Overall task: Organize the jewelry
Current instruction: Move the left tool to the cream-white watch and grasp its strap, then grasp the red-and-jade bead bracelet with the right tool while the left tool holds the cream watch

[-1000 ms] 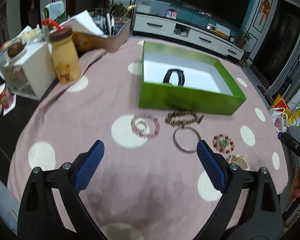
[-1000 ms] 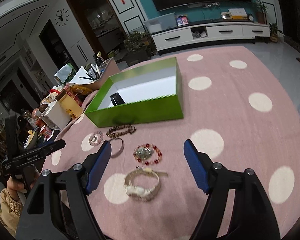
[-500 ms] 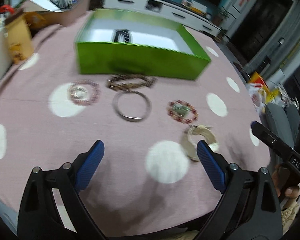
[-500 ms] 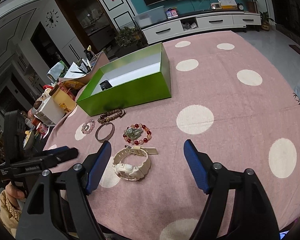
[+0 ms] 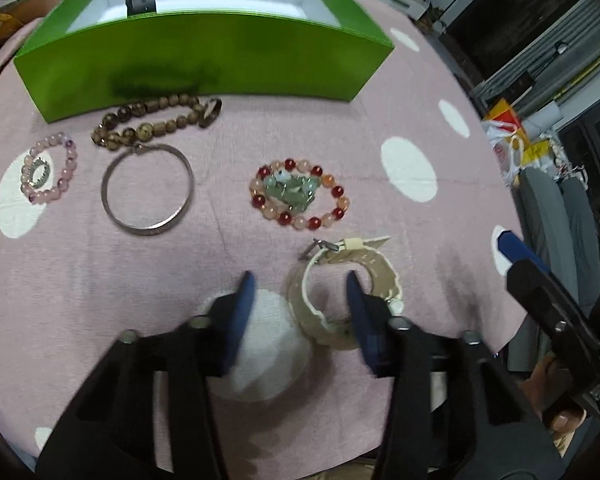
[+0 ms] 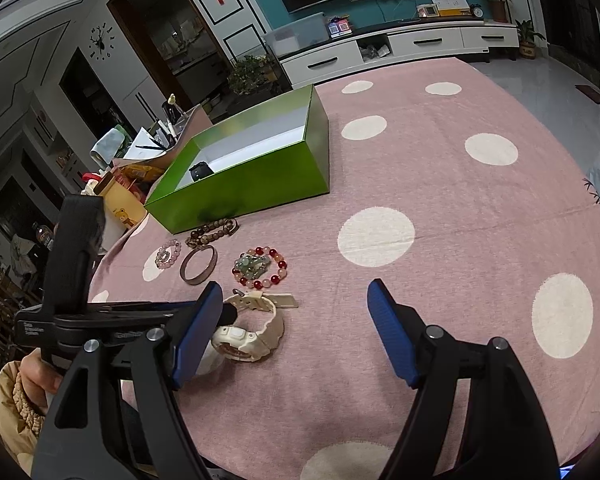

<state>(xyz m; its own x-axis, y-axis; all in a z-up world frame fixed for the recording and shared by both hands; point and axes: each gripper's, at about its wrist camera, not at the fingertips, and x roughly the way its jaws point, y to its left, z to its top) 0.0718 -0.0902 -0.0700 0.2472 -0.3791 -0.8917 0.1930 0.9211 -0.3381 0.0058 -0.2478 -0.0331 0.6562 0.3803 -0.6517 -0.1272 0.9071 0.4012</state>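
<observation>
A cream wristwatch [image 5: 342, 280] lies on the pink dotted cloth near the front edge. My left gripper [image 5: 300, 284] is low over it, half closed, one finger inside the strap loop and one outside its left side, not clamped. The watch also shows in the right wrist view [image 6: 252, 330]. My right gripper [image 6: 296, 300] is open and empty, just right of the watch. A green box [image 5: 204, 60] at the back holds a black watch [image 5: 141, 1]. A red bead bracelet [image 5: 298, 194], silver bangle [image 5: 148, 192], brown bead string [image 5: 156, 120] and pink bead bracelet [image 5: 48, 172] lie in front of it.
Clutter stands at the table's left: a yellow bear jar [image 6: 120, 200] and a cardboard tray with papers [image 6: 152, 148]. The table edge drops off close on the right, with bags [image 5: 512, 140] on the floor beyond.
My left gripper has moved forward and down to the cream watch and its fingers have narrowed around the strap. The right gripper has shifted slightly and stays open.
</observation>
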